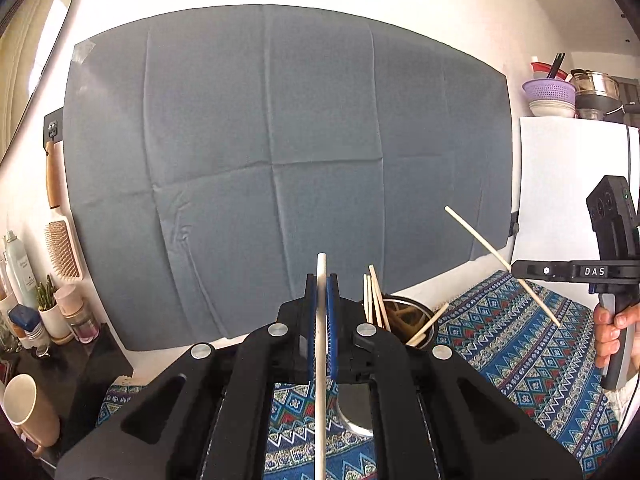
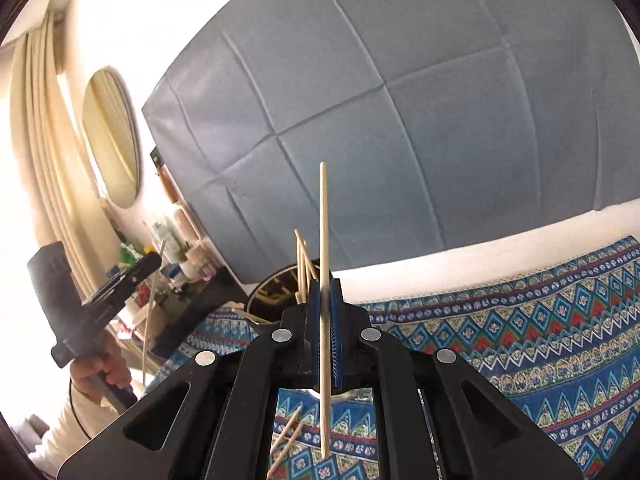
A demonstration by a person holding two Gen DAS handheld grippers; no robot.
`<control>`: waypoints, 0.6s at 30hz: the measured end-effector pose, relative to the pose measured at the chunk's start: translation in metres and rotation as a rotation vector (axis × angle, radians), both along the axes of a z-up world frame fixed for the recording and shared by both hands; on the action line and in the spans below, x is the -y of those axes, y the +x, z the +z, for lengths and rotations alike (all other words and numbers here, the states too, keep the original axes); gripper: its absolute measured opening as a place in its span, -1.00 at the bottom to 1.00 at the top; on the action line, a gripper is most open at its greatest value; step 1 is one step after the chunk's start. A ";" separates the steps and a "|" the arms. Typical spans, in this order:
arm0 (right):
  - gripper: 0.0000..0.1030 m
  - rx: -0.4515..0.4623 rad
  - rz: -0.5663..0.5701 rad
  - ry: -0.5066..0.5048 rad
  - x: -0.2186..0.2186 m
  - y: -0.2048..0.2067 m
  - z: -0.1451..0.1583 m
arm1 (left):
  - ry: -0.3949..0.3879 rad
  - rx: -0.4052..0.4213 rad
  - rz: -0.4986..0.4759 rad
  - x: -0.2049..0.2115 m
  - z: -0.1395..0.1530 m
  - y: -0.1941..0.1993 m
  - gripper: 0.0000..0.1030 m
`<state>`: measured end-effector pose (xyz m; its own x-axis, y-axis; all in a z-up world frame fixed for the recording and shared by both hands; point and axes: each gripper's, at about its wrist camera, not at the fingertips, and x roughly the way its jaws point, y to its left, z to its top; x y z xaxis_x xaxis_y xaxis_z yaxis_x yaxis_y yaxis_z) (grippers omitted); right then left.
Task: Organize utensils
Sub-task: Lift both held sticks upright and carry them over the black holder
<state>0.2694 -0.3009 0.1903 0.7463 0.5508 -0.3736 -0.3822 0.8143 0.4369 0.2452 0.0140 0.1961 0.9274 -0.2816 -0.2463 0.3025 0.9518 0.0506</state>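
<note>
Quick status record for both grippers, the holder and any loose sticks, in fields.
left gripper: jaws shut on a pale chopstick
right gripper: jaws shut on a wooden chopstick
metal cup: on the patterned cloth, several chopsticks in it, some upright, some leaning
loose chopsticks: lying on the cloth below the right gripper

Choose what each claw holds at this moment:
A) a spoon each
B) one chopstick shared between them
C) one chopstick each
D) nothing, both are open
C: the left claw is shut on one chopstick, and the right claw is shut on another chopstick.
</note>
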 end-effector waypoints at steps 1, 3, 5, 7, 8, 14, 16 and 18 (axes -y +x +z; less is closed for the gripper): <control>-0.91 0.007 0.008 0.009 -0.002 0.004 0.000 | -0.009 0.018 -0.004 0.001 0.002 0.003 -0.90; -0.91 0.024 0.019 0.023 -0.006 0.013 -0.001 | -0.029 0.047 -0.019 0.002 0.004 0.011 -0.91; -0.91 0.046 0.029 0.043 -0.008 0.022 -0.002 | -0.048 0.074 -0.023 0.003 0.006 0.020 -0.91; -0.91 0.080 0.036 0.070 -0.010 0.030 -0.002 | -0.065 0.088 -0.027 0.005 0.007 0.030 -0.91; -0.91 0.099 0.041 0.087 -0.011 0.034 -0.002 | -0.076 0.096 -0.028 0.006 0.006 0.036 -0.91; -0.91 0.143 0.071 0.151 -0.019 0.067 -0.007 | -0.162 0.156 -0.053 0.004 0.001 0.061 -0.91; -0.91 0.152 0.079 0.163 -0.022 0.077 -0.012 | -0.183 0.167 -0.074 0.003 -0.001 0.068 -0.91; -0.91 0.154 0.085 0.168 -0.026 0.085 -0.016 | -0.193 0.178 -0.081 0.005 -0.003 0.075 -0.91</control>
